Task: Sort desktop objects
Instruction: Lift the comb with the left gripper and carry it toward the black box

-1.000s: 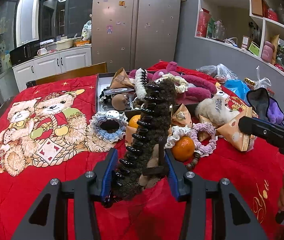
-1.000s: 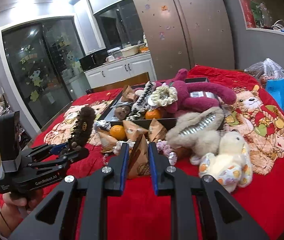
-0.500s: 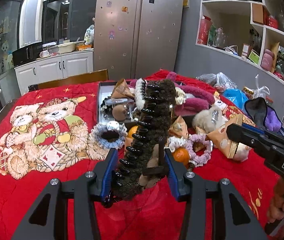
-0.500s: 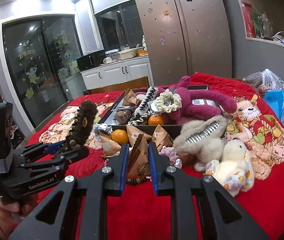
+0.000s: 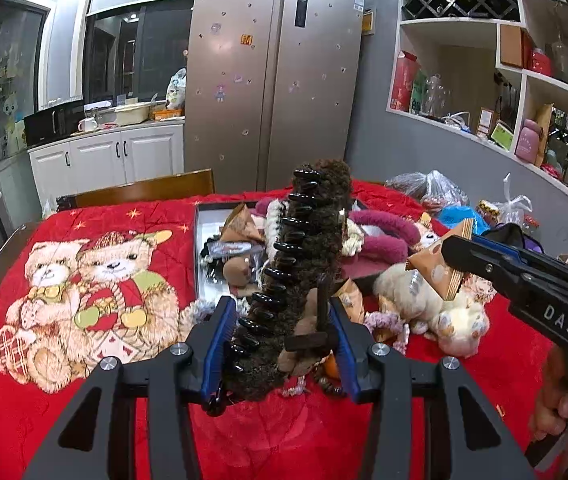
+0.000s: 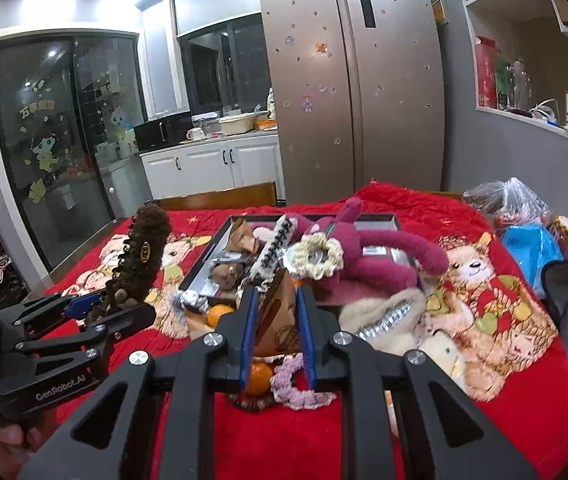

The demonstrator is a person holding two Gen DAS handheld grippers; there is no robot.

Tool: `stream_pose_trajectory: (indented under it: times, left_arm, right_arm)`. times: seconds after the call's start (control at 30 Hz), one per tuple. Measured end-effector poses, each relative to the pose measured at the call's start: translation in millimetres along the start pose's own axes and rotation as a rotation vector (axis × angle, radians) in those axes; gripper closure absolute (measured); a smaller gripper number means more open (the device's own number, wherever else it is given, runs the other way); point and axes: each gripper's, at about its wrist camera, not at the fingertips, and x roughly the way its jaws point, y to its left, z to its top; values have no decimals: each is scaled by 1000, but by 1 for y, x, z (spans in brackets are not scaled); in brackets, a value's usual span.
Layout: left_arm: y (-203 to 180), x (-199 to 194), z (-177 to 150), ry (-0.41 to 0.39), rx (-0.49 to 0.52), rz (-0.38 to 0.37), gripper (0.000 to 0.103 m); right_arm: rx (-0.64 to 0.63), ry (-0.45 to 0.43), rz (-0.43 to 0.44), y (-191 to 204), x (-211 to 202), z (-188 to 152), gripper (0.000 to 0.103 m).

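Left wrist view: left gripper (image 5: 280, 344) clamps brown fuzzy hair claw (image 5: 304, 264) above table | right gripper (image 6: 276, 334) pinches pyramid packet (image 6: 280, 316) | risk: tall claw tips out, missing tray (image 6: 394, 222).

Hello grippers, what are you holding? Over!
Left gripper shut on hair claw. Right gripper shut on snack packet. Both above tray, nothing blocking.
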Motion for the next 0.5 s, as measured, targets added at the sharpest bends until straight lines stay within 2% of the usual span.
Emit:
stream_pose_trajectory:
  times: [0.5]
  left_arm:
    - [2, 4, 39, -35, 0, 6, 56]
  right_arm:
    - [-33, -39, -38, 3, -4, 47, 83]
